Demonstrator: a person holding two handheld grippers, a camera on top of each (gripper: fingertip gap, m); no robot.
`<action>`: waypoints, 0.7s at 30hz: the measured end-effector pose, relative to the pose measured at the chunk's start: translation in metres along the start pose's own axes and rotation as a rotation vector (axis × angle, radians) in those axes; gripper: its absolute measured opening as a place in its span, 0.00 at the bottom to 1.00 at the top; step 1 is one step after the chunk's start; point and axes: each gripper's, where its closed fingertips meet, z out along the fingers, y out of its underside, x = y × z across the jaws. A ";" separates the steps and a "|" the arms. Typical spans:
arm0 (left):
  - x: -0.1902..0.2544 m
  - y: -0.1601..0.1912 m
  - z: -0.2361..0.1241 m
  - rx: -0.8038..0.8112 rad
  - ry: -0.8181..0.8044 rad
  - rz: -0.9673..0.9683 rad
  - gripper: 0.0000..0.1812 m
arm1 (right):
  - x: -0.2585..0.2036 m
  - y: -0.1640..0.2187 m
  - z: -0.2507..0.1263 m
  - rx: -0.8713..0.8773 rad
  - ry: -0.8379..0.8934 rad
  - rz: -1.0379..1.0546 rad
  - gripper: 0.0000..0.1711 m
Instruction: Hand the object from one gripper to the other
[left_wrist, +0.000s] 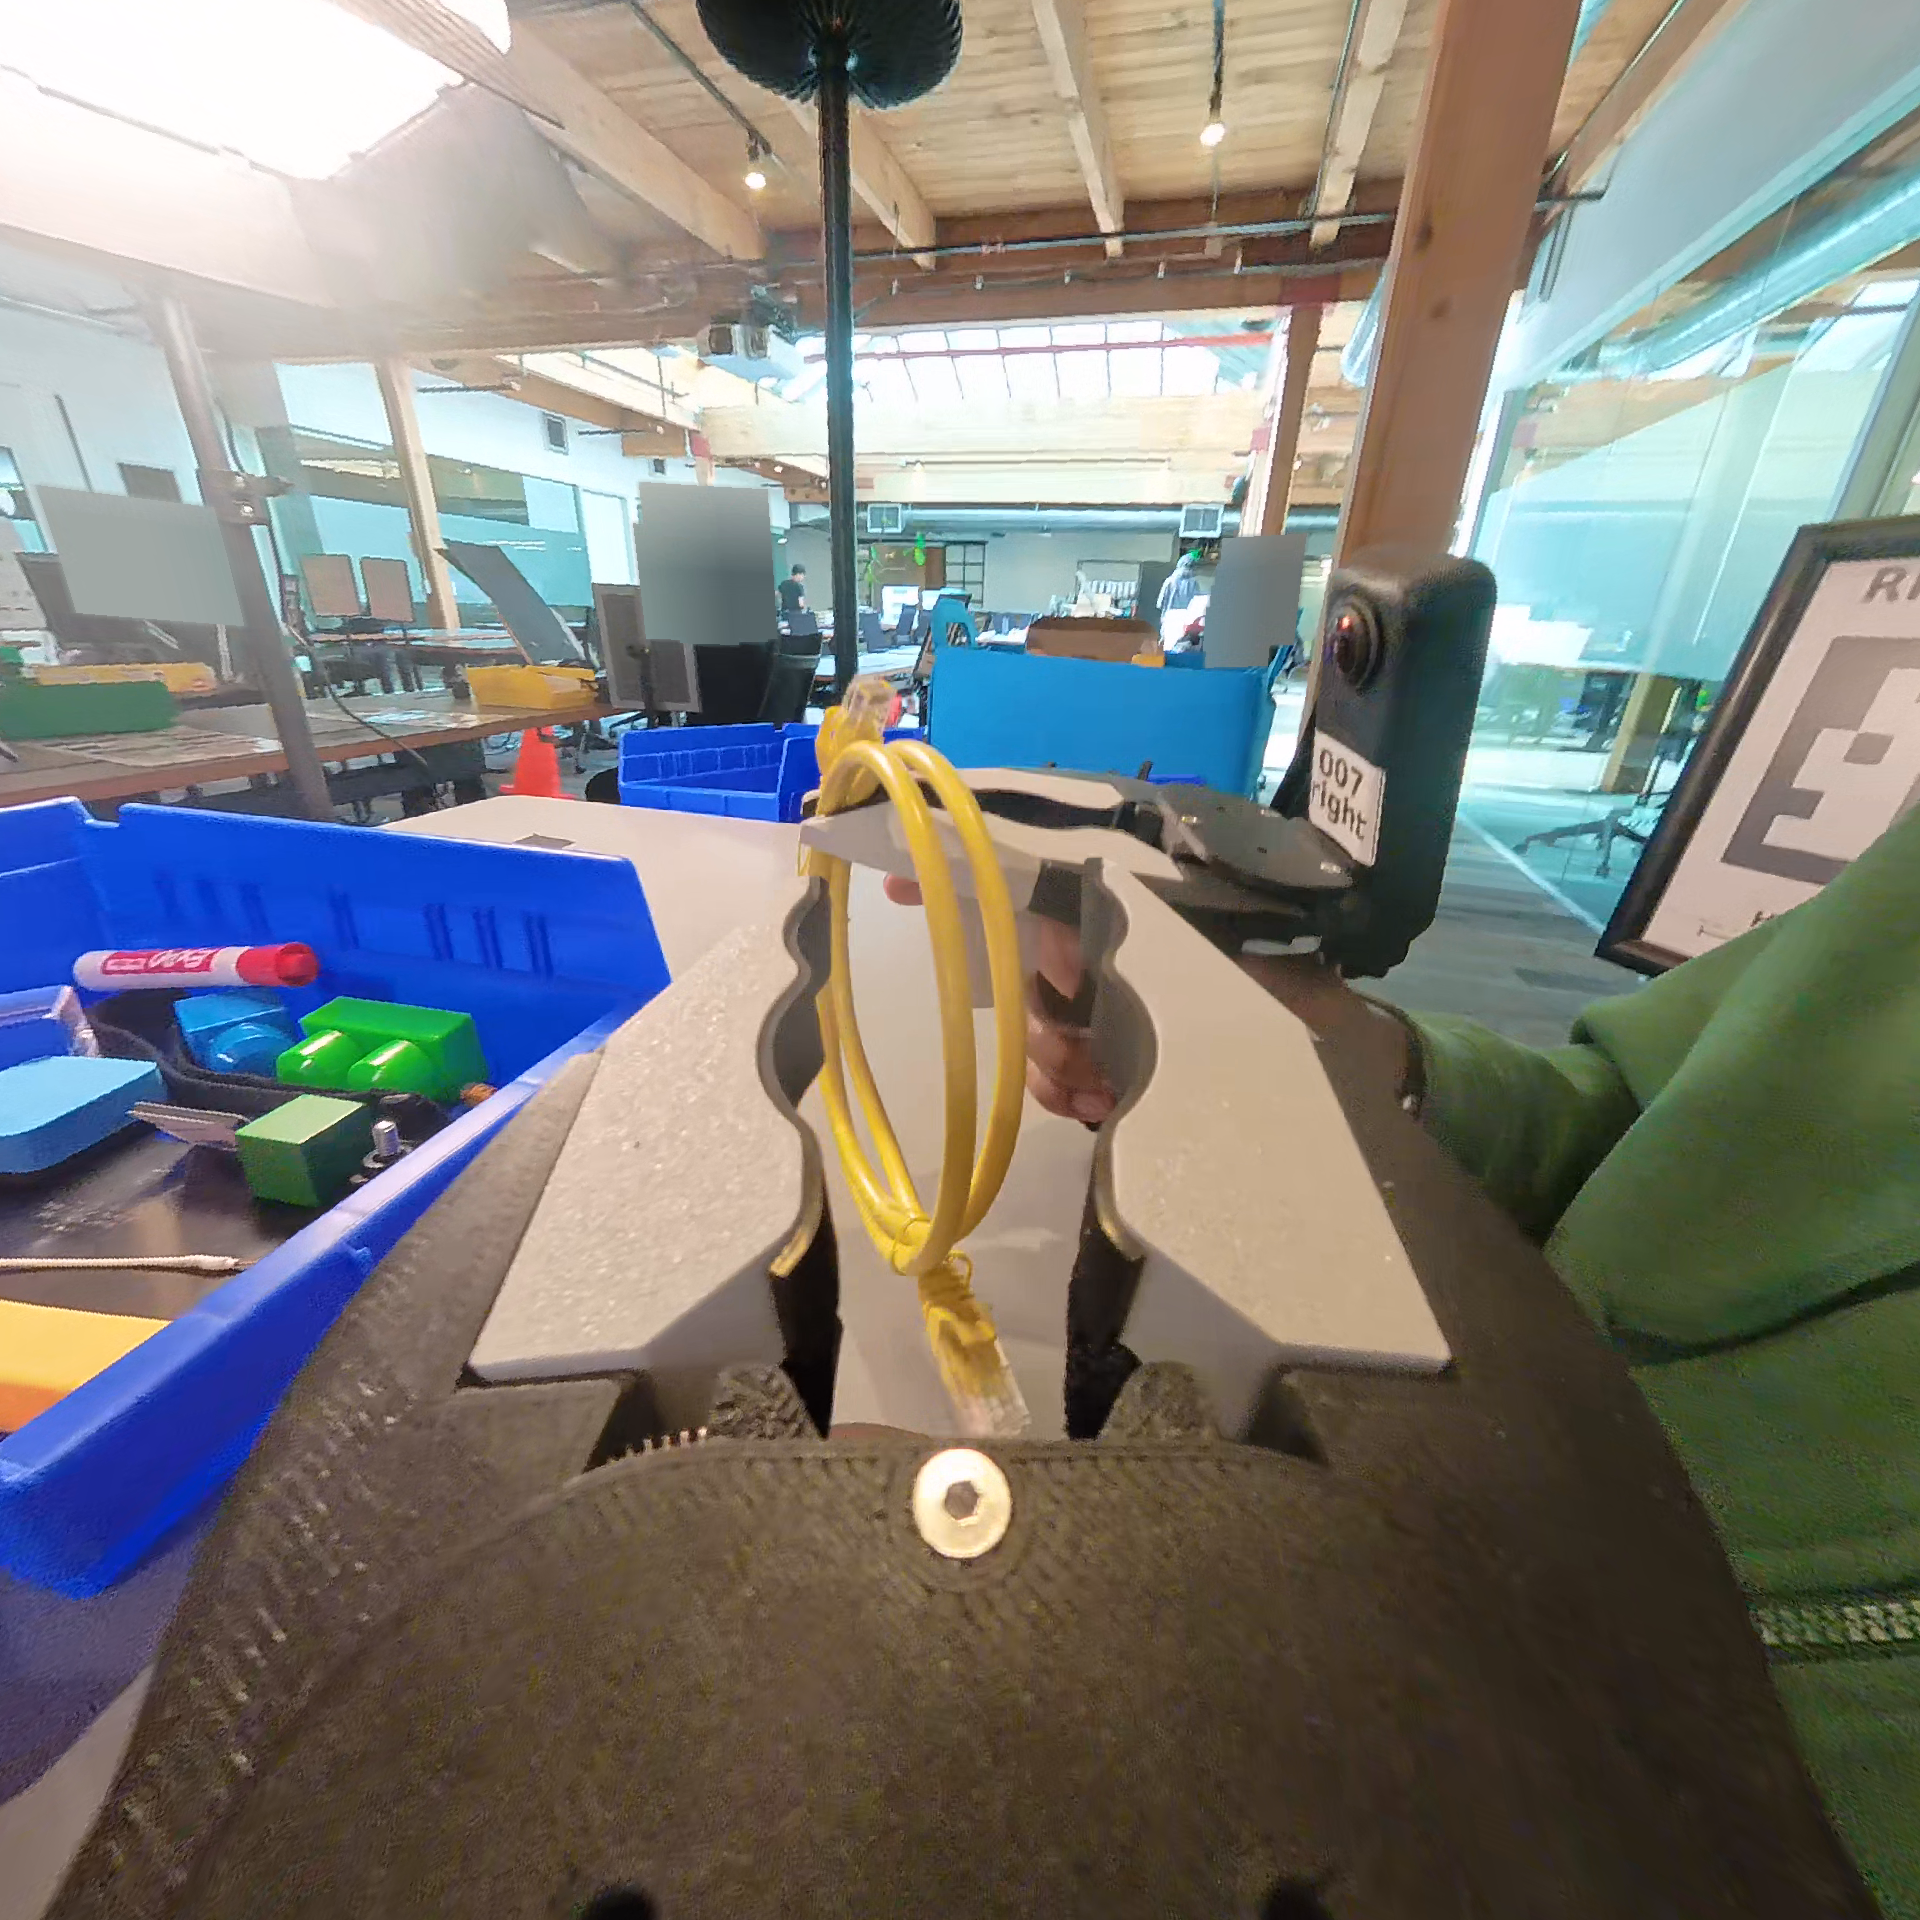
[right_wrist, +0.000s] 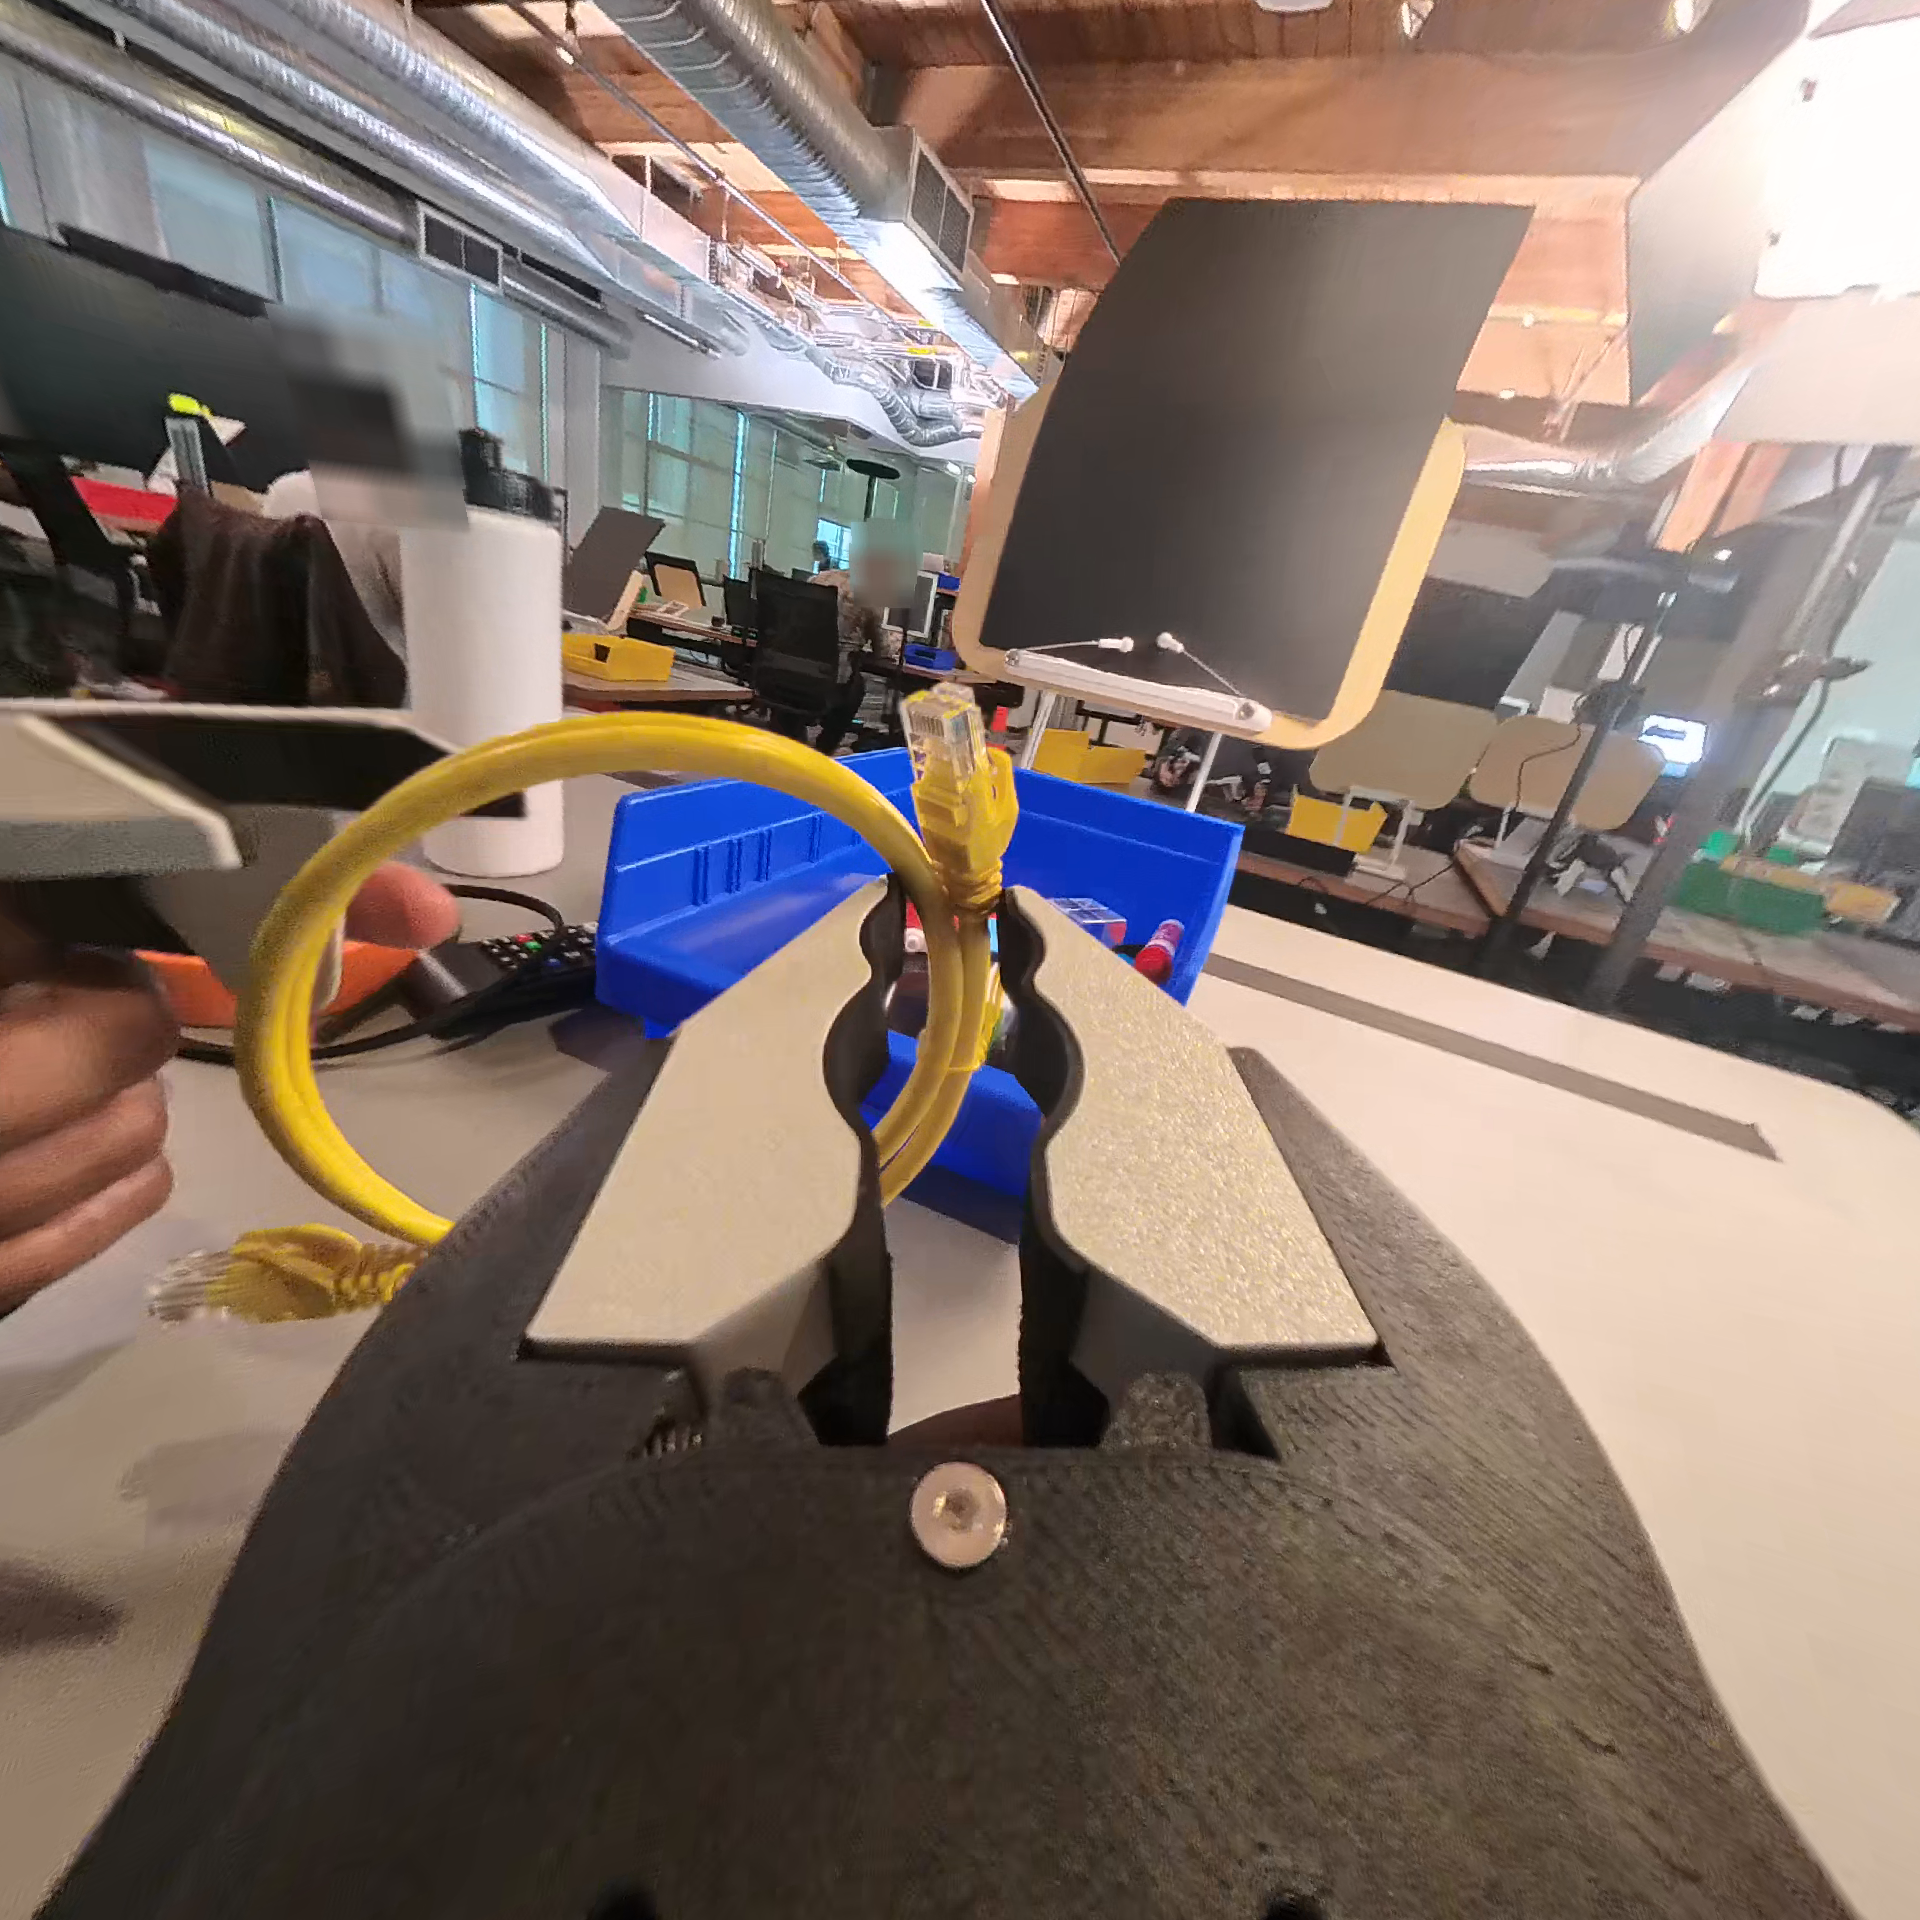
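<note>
A coiled yellow network cable (left_wrist: 914, 1231) hangs upright in the air. In the left wrist view my left gripper (left_wrist: 951, 914) is open wide, and the coil hangs between its two grey fingers; I cannot tell if it touches them. My right gripper (left_wrist: 821, 831) comes in from the right and pinches the top of the coil. In the right wrist view my right gripper (right_wrist: 948, 899) is shut on the cable (right_wrist: 956, 821) just below one plug. The loop curves out to the left, around one finger of the left gripper (right_wrist: 104, 821).
A blue bin (left_wrist: 416, 914) with a red marker (left_wrist: 197, 966) and green blocks (left_wrist: 384, 1039) stands at the left on the grey table (right_wrist: 1455, 1299). It also shows ahead in the right wrist view (right_wrist: 727, 862). A remote control (right_wrist: 530, 951) lies beside it. A green sleeve (left_wrist: 1714, 1143) is at the right.
</note>
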 end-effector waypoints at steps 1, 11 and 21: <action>0.001 0.002 0.001 -0.013 0.001 0.013 0.27 | 0.001 0.001 0.000 -0.003 -0.003 0.019 0.10; 0.007 0.031 0.007 -0.175 0.010 0.132 0.09 | 0.000 0.003 0.002 -0.012 -0.031 0.082 0.10; -0.004 0.024 0.002 -0.156 -0.036 0.101 0.04 | -0.007 0.014 0.006 -0.074 -0.068 0.106 0.15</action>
